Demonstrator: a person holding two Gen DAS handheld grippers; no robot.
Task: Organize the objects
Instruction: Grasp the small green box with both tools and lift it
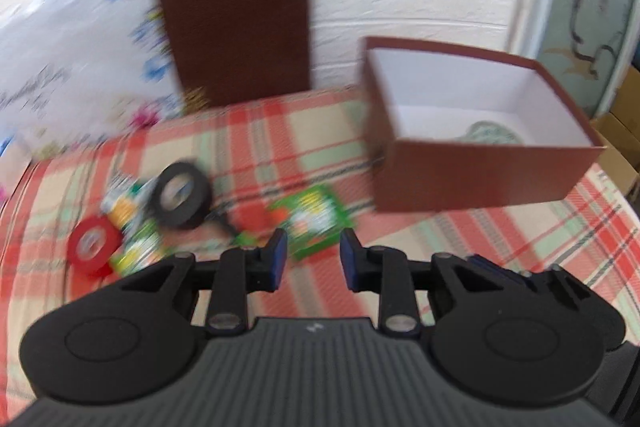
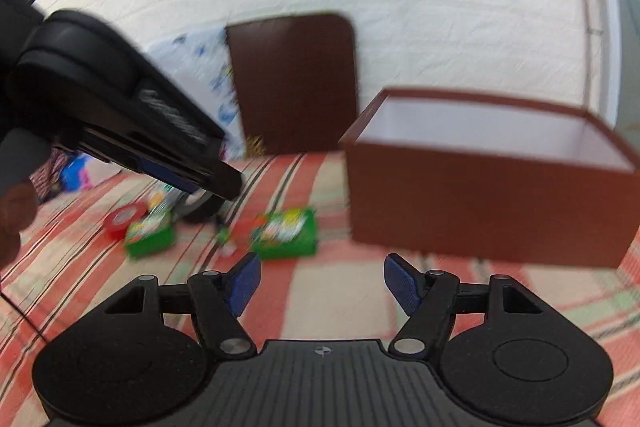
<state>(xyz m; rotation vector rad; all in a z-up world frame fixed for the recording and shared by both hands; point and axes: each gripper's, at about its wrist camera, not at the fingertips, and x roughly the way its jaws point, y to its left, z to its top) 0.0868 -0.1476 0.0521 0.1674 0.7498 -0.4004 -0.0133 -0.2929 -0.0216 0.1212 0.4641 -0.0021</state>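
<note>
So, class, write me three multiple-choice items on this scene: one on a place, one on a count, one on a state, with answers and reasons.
1. Where does the brown lid stand?
A. Propped against the white wall
B. Flat inside the box
C. On top of the tape rolls

2. How many rolls of tape lie on the checked cloth?
A. None
B. Two
C. Five

3. What state is the right tool in?
A. Shut on a green packet
B. Open and holding nothing
C. Shut on the box rim

Answers:
1 A: the lid stands upright at the wall behind the cloth.
2 B: one red roll and one black roll, left of the open brown box.
3 B: its blue pads are wide apart with only cloth between them; the nearest green packet lies beyond them.
</note>
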